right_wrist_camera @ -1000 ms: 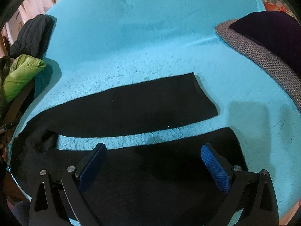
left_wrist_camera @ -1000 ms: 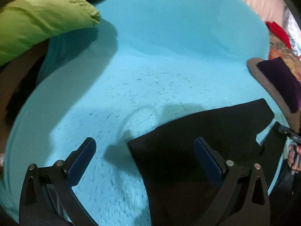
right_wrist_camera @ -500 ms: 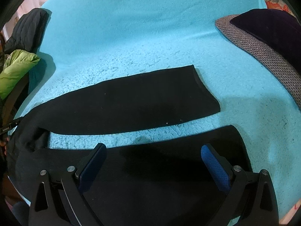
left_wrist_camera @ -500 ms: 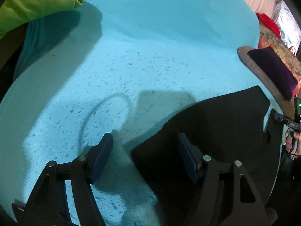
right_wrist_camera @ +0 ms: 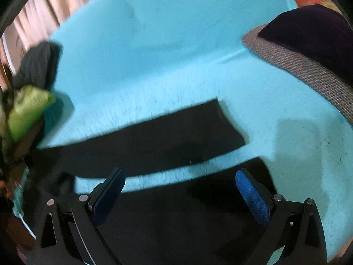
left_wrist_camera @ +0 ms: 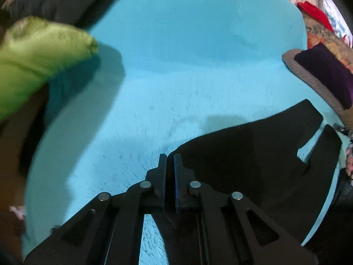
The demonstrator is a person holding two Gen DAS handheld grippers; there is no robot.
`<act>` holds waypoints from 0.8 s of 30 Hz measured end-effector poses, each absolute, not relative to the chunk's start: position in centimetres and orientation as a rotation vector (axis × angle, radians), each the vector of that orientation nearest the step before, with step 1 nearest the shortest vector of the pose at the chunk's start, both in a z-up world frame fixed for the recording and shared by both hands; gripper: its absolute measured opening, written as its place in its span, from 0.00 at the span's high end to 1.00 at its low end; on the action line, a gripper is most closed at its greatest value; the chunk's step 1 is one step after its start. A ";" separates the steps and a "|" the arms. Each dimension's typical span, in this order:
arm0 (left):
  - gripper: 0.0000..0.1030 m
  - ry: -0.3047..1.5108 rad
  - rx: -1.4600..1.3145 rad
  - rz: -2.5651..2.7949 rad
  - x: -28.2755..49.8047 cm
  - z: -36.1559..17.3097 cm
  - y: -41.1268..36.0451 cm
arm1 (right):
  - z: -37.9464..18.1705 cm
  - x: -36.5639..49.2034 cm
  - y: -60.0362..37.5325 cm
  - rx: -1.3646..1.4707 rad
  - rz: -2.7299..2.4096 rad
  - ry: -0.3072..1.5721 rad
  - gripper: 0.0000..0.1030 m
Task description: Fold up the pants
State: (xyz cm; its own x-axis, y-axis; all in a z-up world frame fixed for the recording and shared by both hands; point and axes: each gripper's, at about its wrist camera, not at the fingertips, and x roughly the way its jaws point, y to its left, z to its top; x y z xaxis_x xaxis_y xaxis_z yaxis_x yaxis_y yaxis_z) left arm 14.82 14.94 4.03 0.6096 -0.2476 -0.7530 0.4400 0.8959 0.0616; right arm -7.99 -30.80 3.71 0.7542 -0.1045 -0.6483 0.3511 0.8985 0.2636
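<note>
Left tool (left_wrist_camera: 169, 161) clamped tight; right tool (right_wrist_camera: 179, 190) spread wide, both angled downward.

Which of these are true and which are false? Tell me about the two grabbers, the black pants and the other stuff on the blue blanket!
1. The left gripper is pinched shut on the edge of the black pants. True.
2. The right gripper is squeezed shut too. False: its jaws stand wide open above the pants, holding nothing.
3. The pants lie on a turquoise blanket. True.
4. The two pant legs are stacked on top of each other. False: they lie apart, with a strip of blanket showing between them.
5. A green puffy garment sits at the left edge of the blanket. True.
</note>
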 end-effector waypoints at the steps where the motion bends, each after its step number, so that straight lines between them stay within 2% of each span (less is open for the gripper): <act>1: 0.97 0.816 0.252 -0.374 14.3 4.7 14.4 | 4.0 -8.3 -31.3 0.411 -0.245 0.652 0.02; 8: 0.97 0.784 -0.061 -0.212 10.7 6.8 11.9 | 9.4 -4.8 -38.3 0.477 -0.100 0.617 0.02; 12: 0.97 0.767 -0.168 -0.207 9.5 6.1 10.8 | 9.7 0.8 -44.3 0.612 -0.039 0.754 0.02; 13: 0.97 0.767 -0.194 -0.211 9.3 5.9 10.8 | 8.5 2.8 -45.7 0.661 -0.012 0.828 0.06; 15: 0.97 0.757 -0.197 -0.198 9.1 6.1 10.9 | 6.0 5.0 -46.9 0.713 0.022 0.914 0.21; 17: 0.97 0.745 -0.181 -0.186 8.9 6.3 11.3 | 3.8 6.2 -47.3 0.725 0.025 0.978 0.43; 21: 0.97 0.745 -0.173 -0.172 8.5 6.2 12.1 | 1.1 7.6 -46.6 0.650 0.033 1.040 0.61; 24: 0.97 0.754 -0.170 -0.168 8.6 5.9 12.1 | 0.5 7.7 -46.6 0.633 -0.001 1.029 0.64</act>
State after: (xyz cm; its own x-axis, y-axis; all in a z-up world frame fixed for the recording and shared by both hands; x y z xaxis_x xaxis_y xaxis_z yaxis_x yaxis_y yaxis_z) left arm 8.58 12.09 5.87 0.7171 -0.2117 -0.6640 0.0905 0.9730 -0.2125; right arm 7.74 -46.61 0.54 0.5321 0.2867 -0.7967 0.2890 0.8229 0.4892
